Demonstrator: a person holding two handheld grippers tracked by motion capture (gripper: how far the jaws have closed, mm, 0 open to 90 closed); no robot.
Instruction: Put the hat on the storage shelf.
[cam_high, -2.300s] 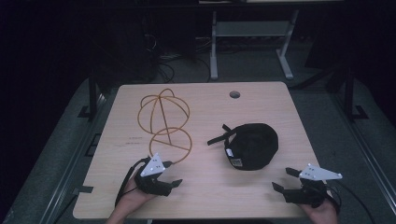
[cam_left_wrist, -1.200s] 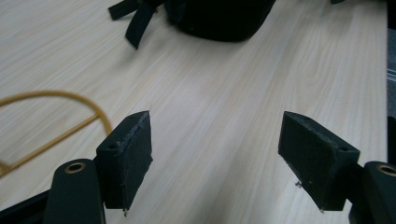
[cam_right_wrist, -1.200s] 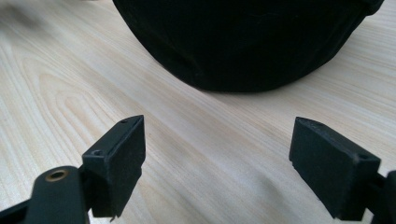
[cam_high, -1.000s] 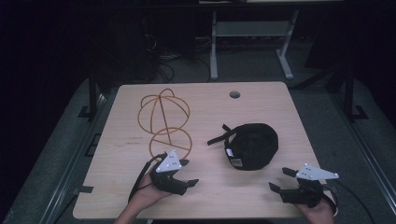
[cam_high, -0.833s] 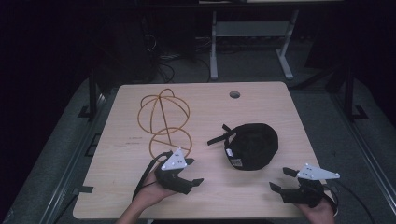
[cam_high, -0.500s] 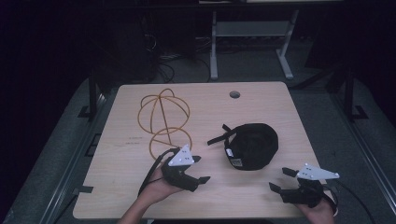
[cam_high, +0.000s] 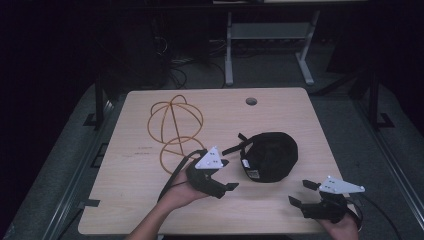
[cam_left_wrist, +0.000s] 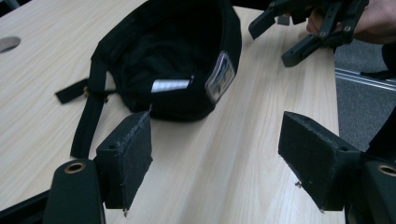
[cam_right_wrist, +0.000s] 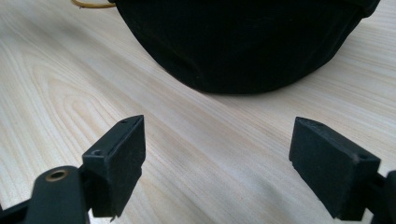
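A black cap (cam_high: 270, 156) lies upside down on the wooden table (cam_high: 220, 112), its strap (cam_high: 235, 147) trailing to the left. In the left gripper view the cap (cam_left_wrist: 173, 56) shows its inner labels and strap (cam_left_wrist: 88, 116). My left gripper (cam_high: 227, 175) hovers open just left of the cap, jaws spread and pointing toward it (cam_left_wrist: 215, 163). My right gripper (cam_high: 300, 194) rests open near the front right edge, below the cap. Its own view has the cap's crown (cam_right_wrist: 243, 42) ahead of the open gripper (cam_right_wrist: 217, 163). An orange wire frame (cam_high: 174, 127) lies at the left.
A round cable hole (cam_high: 251, 101) sits in the table's far side. A metal stand (cam_high: 267, 35) is on the floor behind the table. Bare tabletop lies at the front left and back right.
My left gripper has moved right and slightly up the table, from the front left area to beside the cap. The right gripper has stayed put.
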